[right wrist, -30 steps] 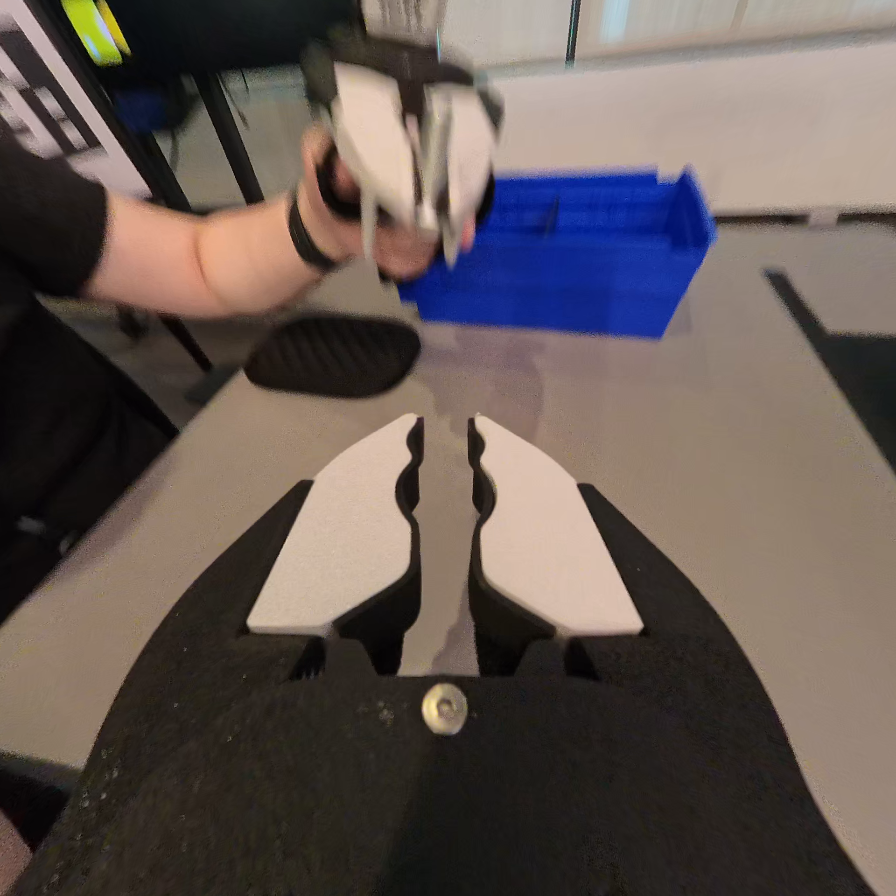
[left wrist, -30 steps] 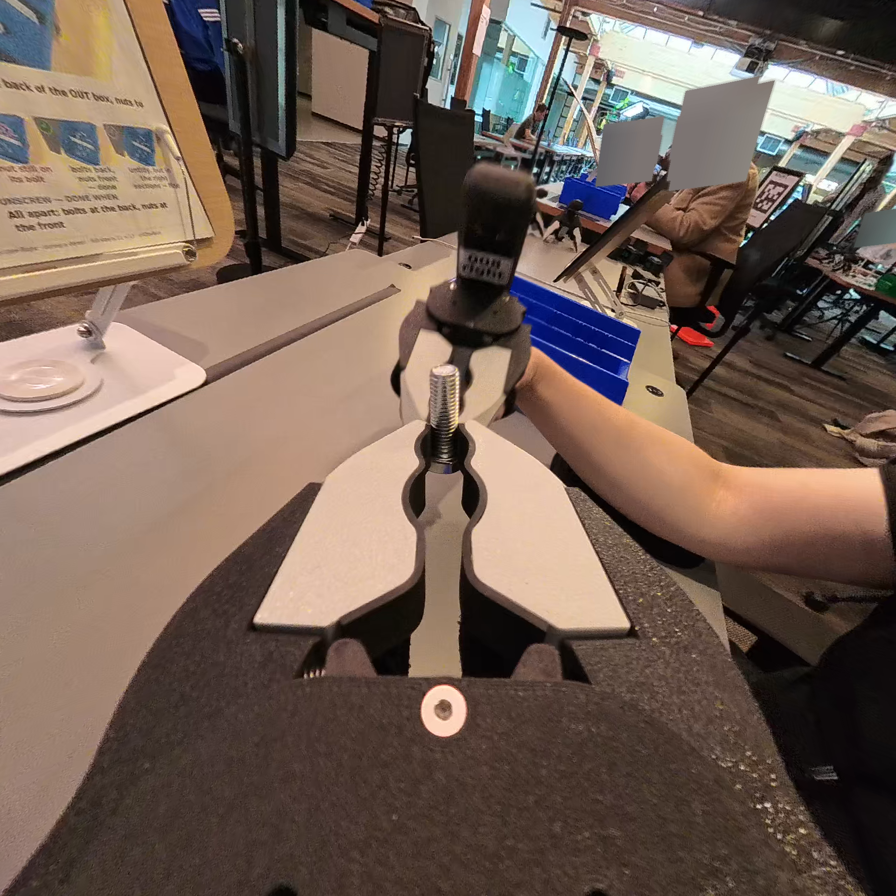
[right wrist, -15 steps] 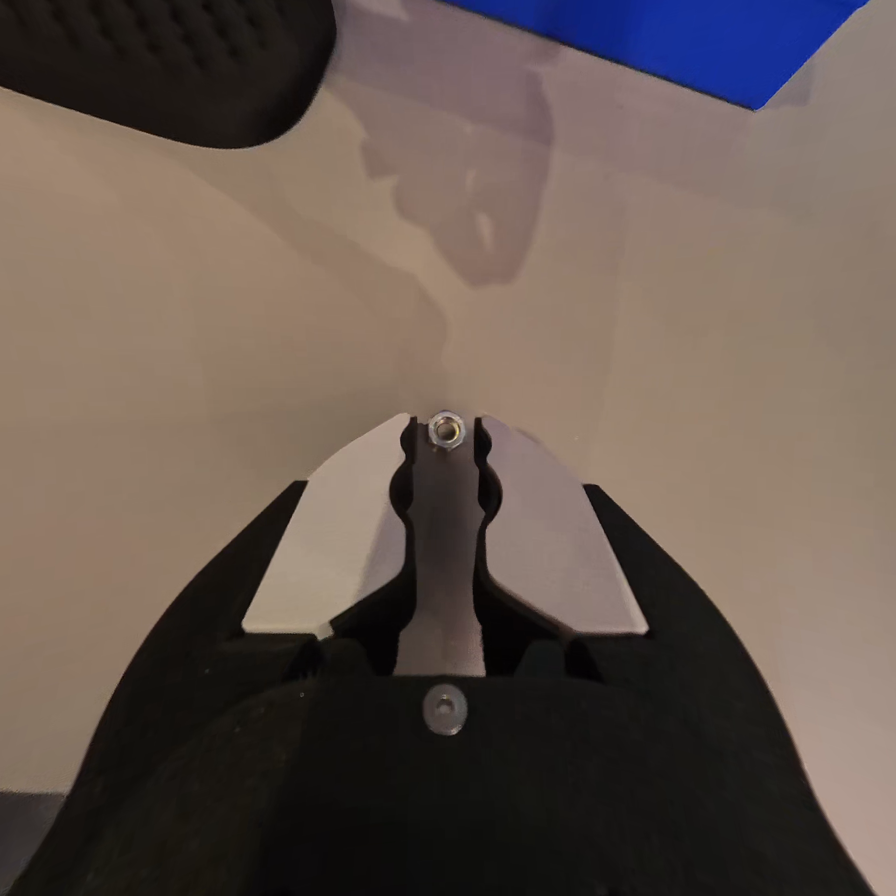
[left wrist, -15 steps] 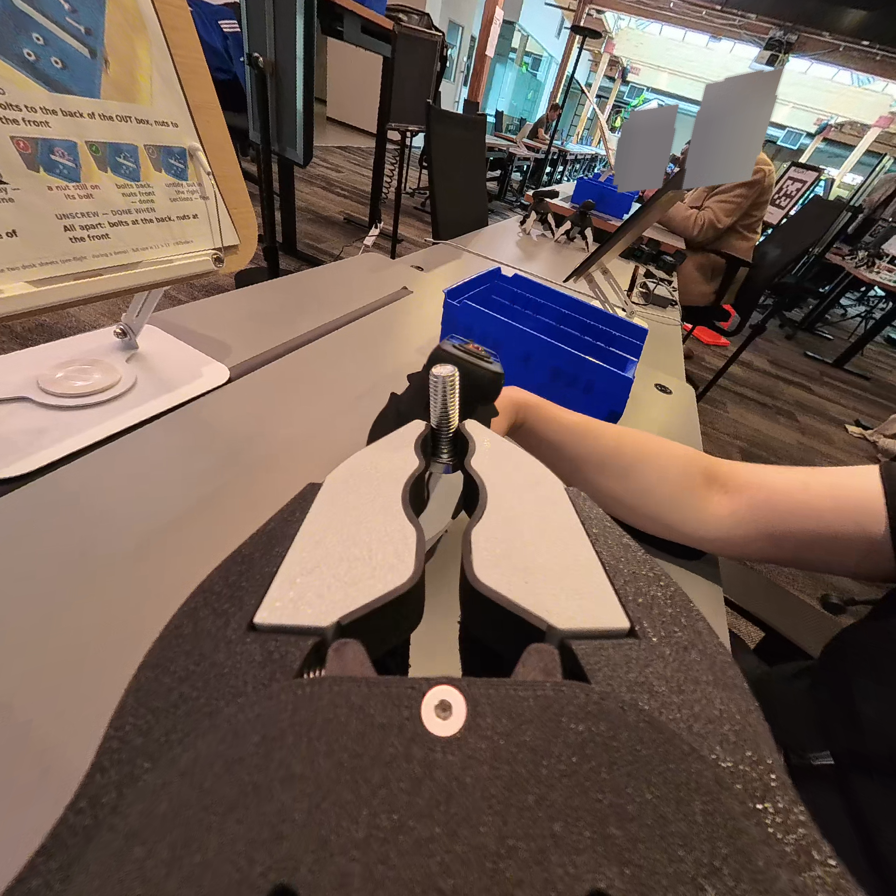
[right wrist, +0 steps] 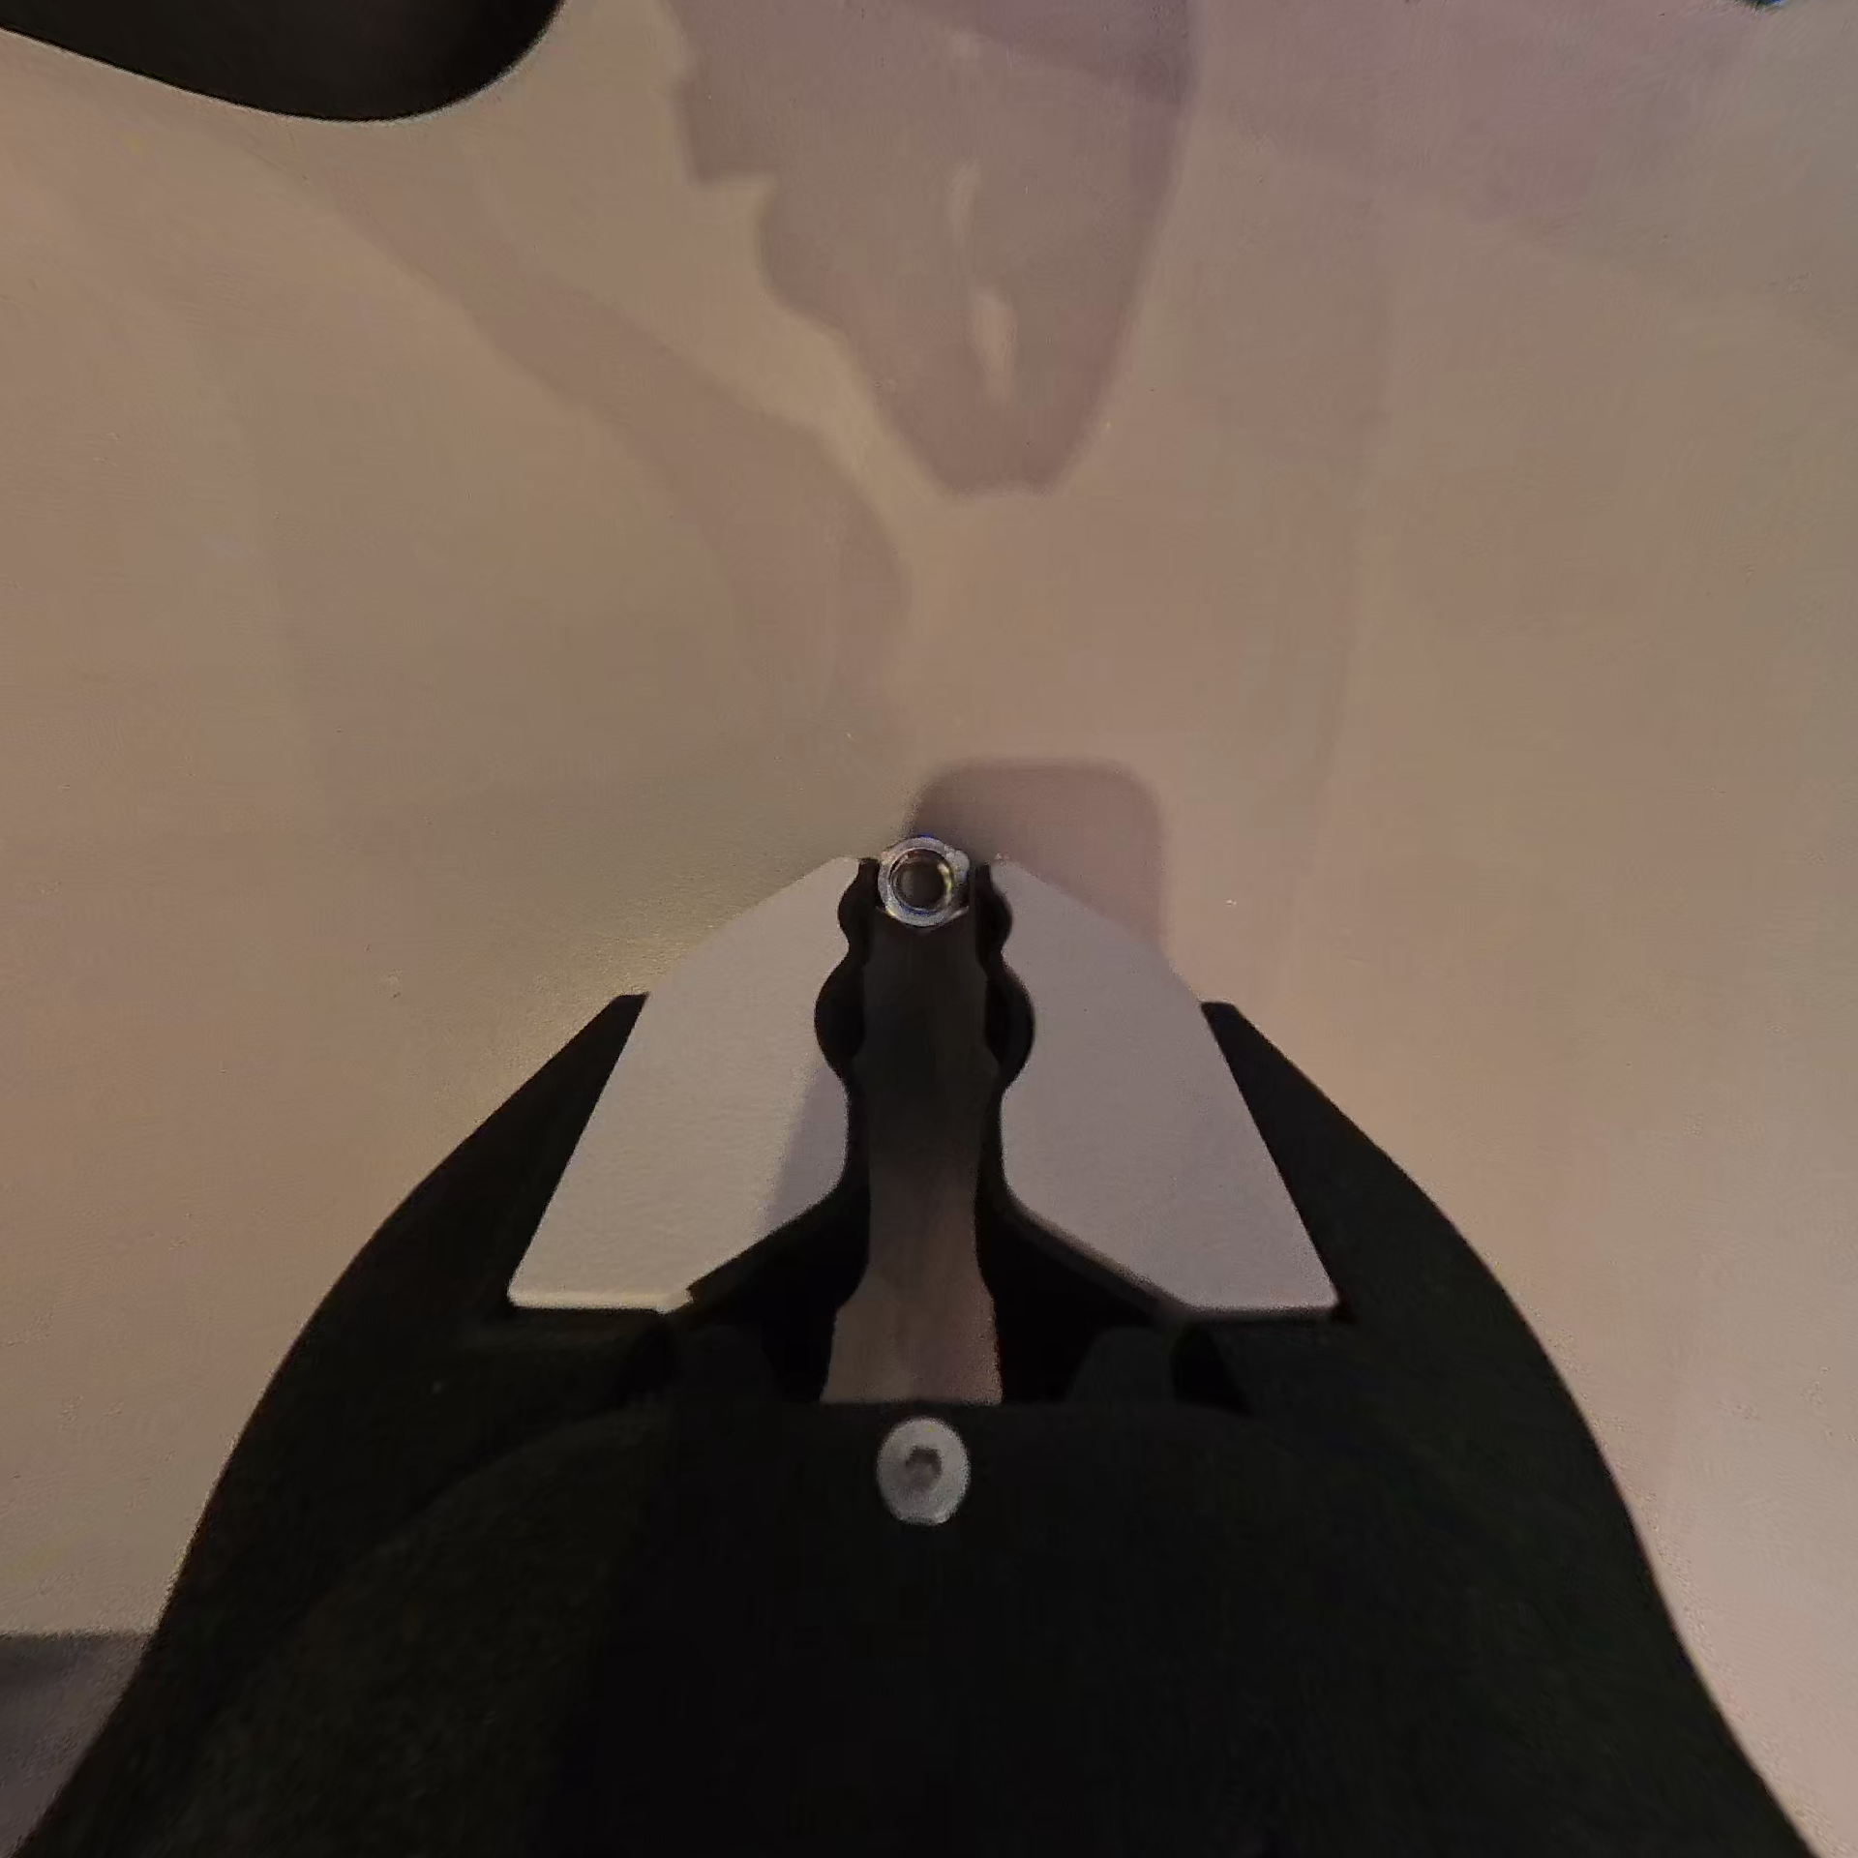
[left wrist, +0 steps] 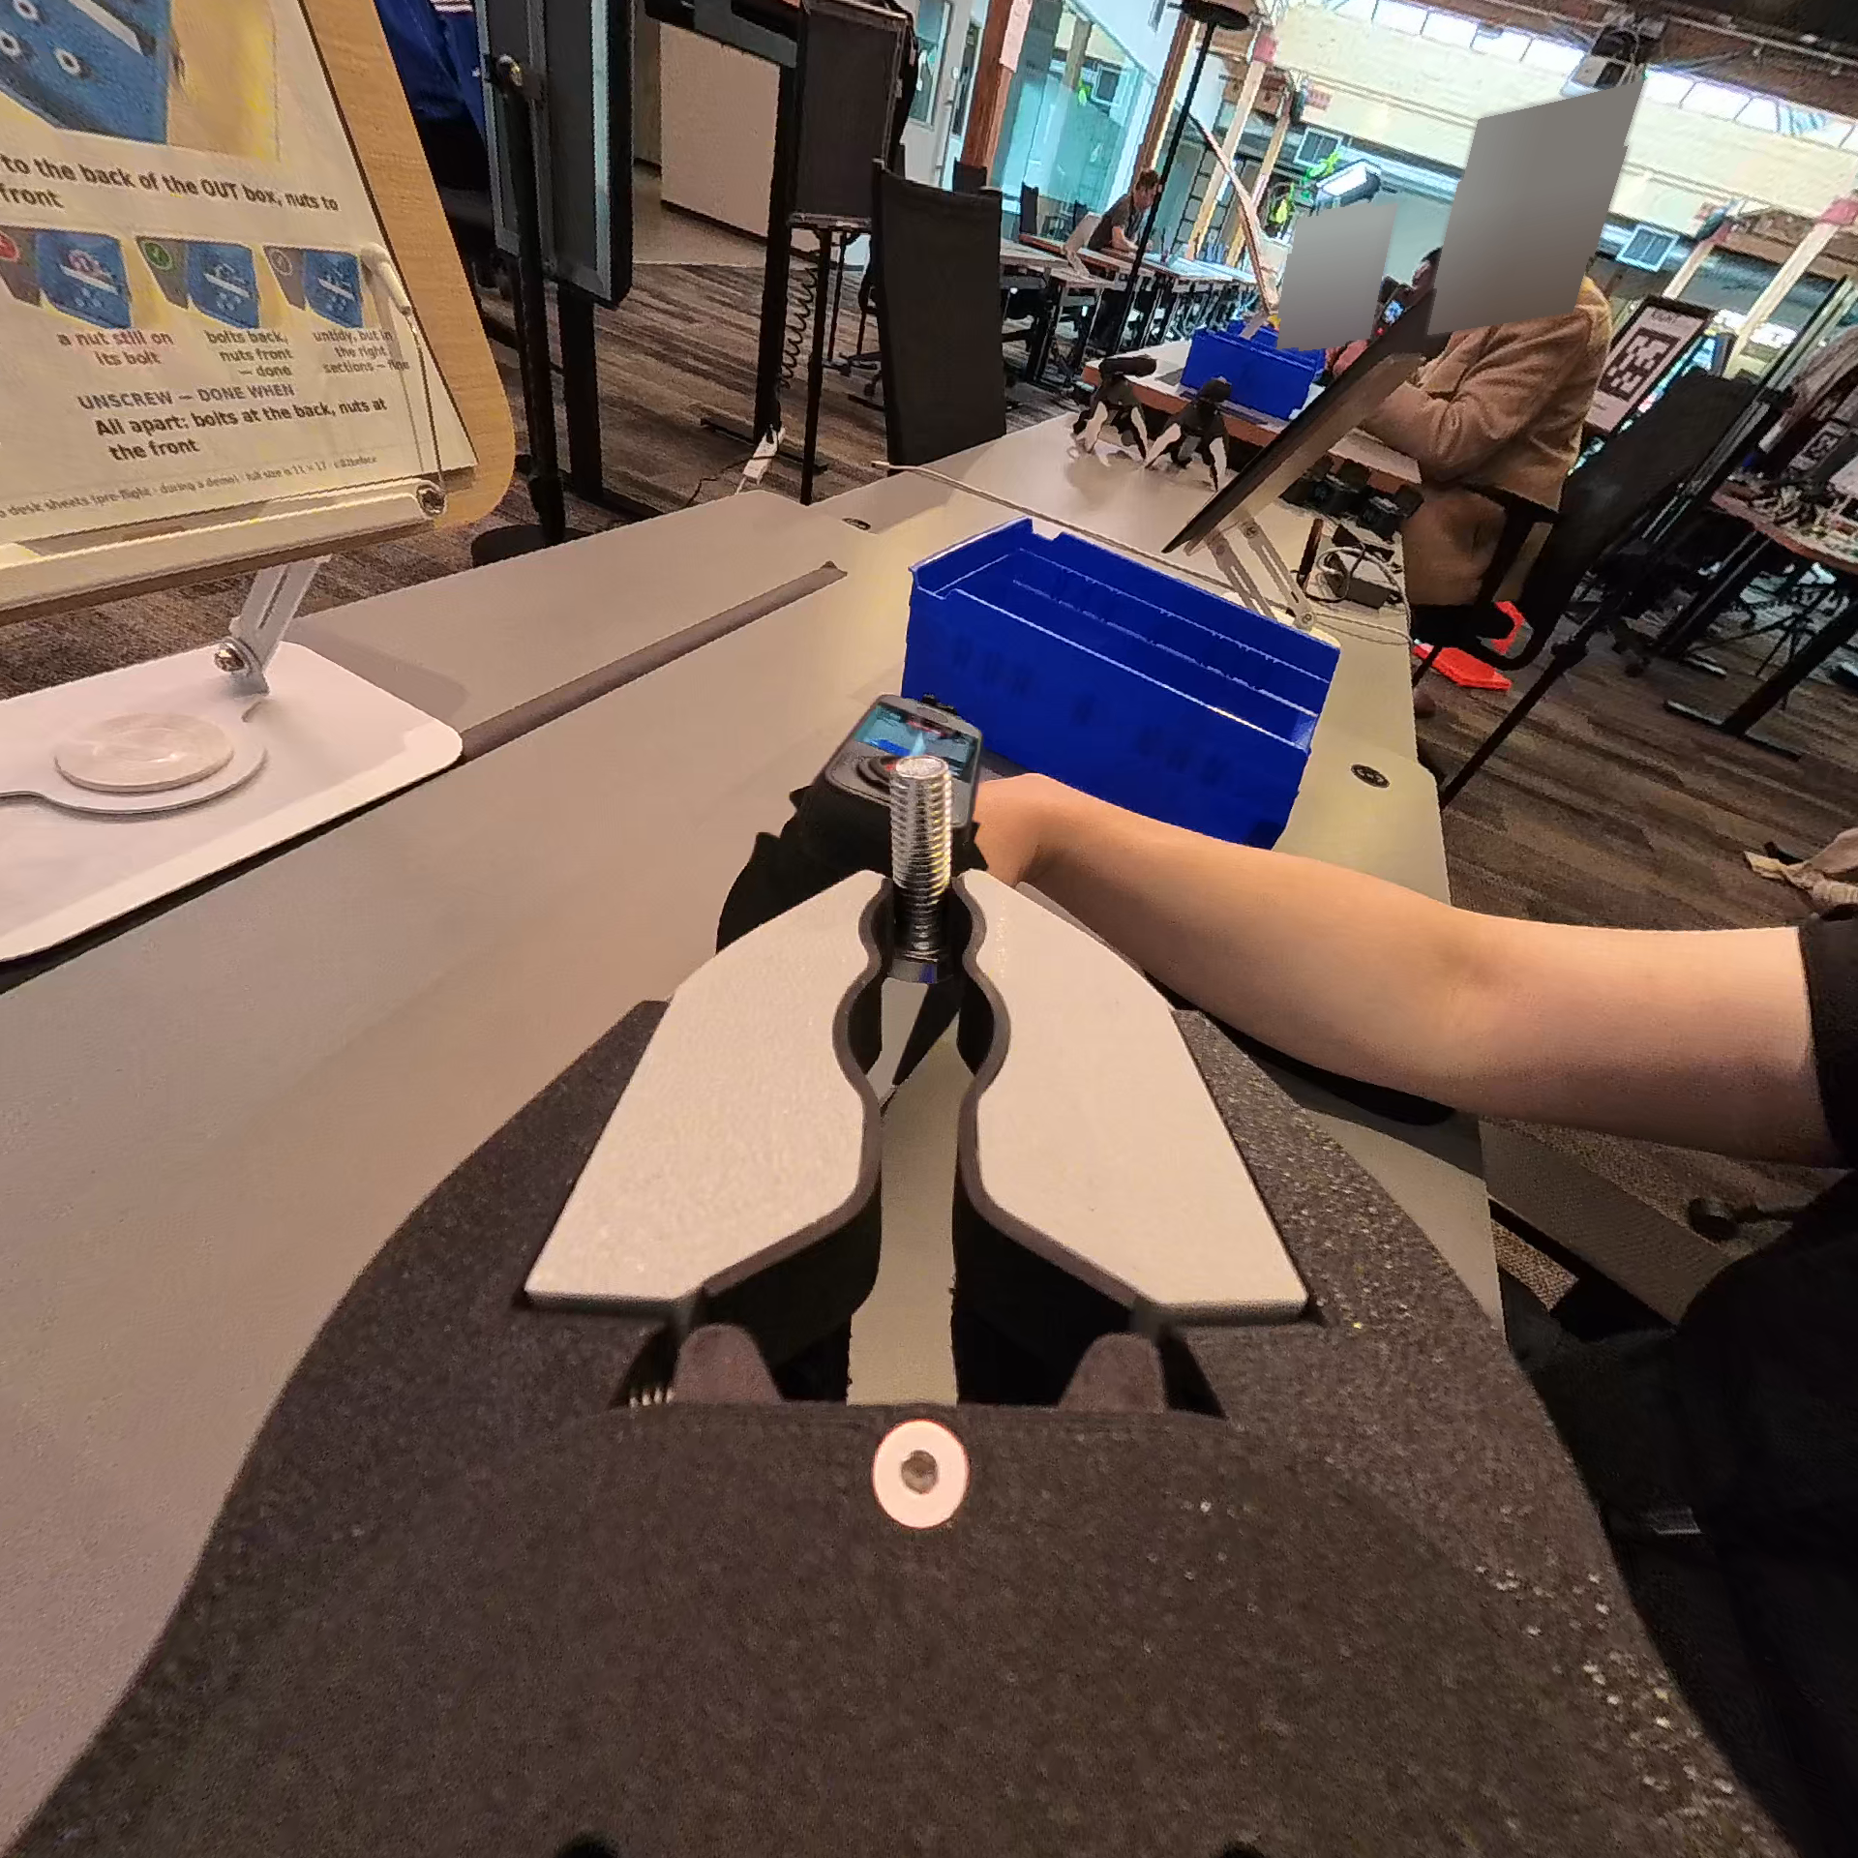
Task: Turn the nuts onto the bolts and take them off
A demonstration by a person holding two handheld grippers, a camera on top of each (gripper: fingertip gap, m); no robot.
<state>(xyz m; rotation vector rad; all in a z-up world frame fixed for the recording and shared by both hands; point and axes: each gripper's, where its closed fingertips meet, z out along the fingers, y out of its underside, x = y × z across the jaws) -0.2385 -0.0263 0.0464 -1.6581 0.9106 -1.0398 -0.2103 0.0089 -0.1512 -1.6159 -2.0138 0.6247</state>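
In the left wrist view, the left gripper (left wrist: 920, 905) is closed narrowly on a silver bolt (left wrist: 921, 855), which stands upright at the centre of the frame with its threaded end pointing up and its lower end clamped in the notch between the two pale fingers (left wrist: 744, 1096). Just behind the bolt, the right gripper (left wrist: 885, 794) shows as a black body with a small lit screen on top, pointed down at the grey table (left wrist: 302, 1056), and a bare forearm (left wrist: 1408, 1005) reaches to it from the right edge of the frame. A blue bin (left wrist: 1116, 684) sits on the table beyond it, right of centre. In the upper left a wooden board carrying a printed sheet (left wrist: 201, 261) leans on a white stand (left wrist: 201, 764). In the upper right a person in a tan top (left wrist: 1488, 422) sits at another desk. In the right wrist view, the right gripper (right wrist: 920, 887) looks straight down at the table (right wrist: 402, 603), and its fingertips are drawn close around a small silver nut (right wrist: 920, 887) lying flat with its hole facing the camera, at the centre of the frame; the fingertips appear to touch its sides, though whether the nut is lifted off the table cannot be told
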